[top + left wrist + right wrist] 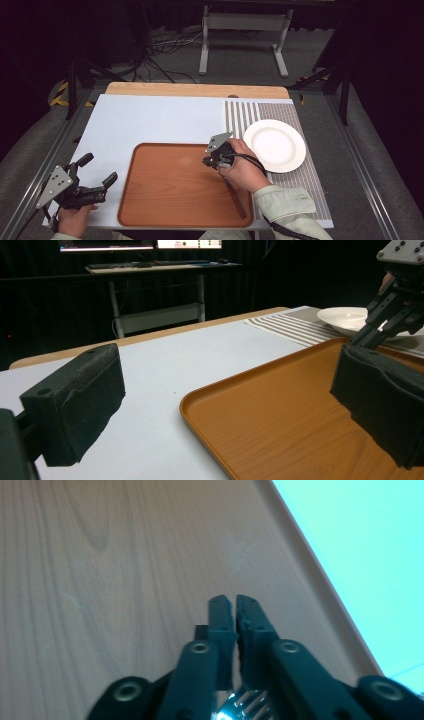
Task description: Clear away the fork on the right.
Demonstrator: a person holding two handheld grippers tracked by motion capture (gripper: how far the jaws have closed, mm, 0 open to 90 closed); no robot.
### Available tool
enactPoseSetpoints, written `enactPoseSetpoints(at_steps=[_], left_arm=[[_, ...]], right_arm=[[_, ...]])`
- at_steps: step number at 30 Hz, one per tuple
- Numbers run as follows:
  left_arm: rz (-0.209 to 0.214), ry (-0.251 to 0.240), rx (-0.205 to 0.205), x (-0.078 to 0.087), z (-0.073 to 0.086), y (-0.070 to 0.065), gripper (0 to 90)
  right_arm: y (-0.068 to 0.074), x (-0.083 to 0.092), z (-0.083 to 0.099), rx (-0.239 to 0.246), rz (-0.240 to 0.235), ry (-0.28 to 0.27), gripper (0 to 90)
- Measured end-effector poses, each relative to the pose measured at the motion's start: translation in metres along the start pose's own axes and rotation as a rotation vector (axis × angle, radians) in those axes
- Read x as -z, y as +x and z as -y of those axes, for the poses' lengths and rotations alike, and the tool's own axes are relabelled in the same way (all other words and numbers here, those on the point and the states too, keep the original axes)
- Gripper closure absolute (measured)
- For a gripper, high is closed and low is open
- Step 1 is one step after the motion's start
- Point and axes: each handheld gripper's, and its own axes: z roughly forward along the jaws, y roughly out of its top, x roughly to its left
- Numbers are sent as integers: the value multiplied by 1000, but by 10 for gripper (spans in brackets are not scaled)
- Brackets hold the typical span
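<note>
A brown wooden tray (170,192) lies at the near middle of the table. My right gripper (206,161) hovers low over the tray's right part, pointing far-left, jaws shut with nothing between the pads. In the right gripper view the shut right gripper (235,605) points at bare tray wood (100,555), and shiny fork tines (245,706) show beneath its base. The fork's dark handle (238,199) runs along the tray's right edge under the hand. My left gripper (98,170) stands open left of the tray; the left gripper (227,370) has empty jaws straddling the tray's near corner (280,425).
A white plate (274,145) sits empty on a striped mat (240,117) right of the tray; the plate (345,317) is also in the left gripper view. The pale blue tabletop (150,120) stretches behind the tray. A white desk frame (245,22) and cables lie beyond the table.
</note>
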Motion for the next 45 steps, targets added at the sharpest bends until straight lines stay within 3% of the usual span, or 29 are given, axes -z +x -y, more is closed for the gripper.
enactPoseSetpoints(at_steps=[17,28,45], left_arm=[[1,0,1,0,0,0,15],[0,0,-1,0,0,0,15],[1,2,-1,1,0,0,15]], right_arm=[[-5,-19,12,-23,-8,67,900],[-7,-19,14,-32,-4,77,900],[-14,-15,20,-60,41,108,900]])
